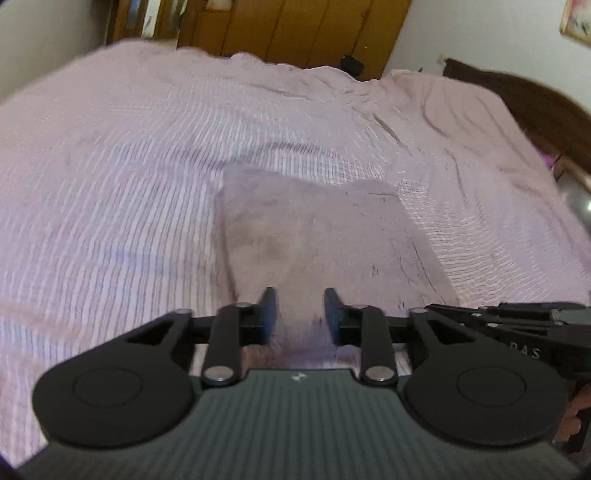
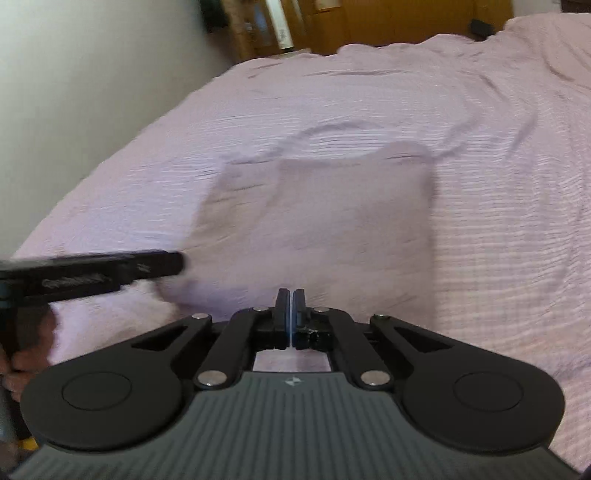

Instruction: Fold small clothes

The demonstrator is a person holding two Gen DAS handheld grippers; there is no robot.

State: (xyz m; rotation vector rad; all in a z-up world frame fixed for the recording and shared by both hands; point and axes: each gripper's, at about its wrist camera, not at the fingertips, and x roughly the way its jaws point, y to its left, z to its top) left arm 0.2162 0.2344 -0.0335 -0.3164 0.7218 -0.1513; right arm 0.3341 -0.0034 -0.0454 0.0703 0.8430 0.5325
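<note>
Left tongs: we're holding the left gripper [image 1: 300,299] low over the near edge of the cloth; black fingers w/ blue pads are standing partly spread, clear gap btwn them. Cloth is showing in that gap, but pads aren't pressing it as far as we can see, so nothing pinched.

Right tongs: we're keeping the right gripper [image 2: 291,295] pressed together, pads meeting, only a thin blue line btwn them. Whether a thin bit of fabric is caught there we can't tell; frame is blurred, nothing is visibly hanging from it.

Other tool: in the right wrist view we're seeing the left gripper's black body coming in from the left edge, w/ part of a hand on its handle.

Task item: the small pale mauve-pink fabric garment [image 1: 317,236], roughly square, is lying flat on the bed just ahead of both tongs, near edge at the fingertips. Its top edge is showing a shallow dip btwn two raised corners.

Surface: the pink ribbed bedspread [image 1: 110,184] is running far beyond it, wrinkled toward the back right.

Background: brown wooden wardrobe doors [image 1: 295,29] at the far end, white wall beside.

Progress: we're judging the garment already folded down to a compact flat shape, prob. one or more folds done.

Left to do: maybe a last fold or smoothing; no other clothes are showing, so remaining pile unknown.
</note>
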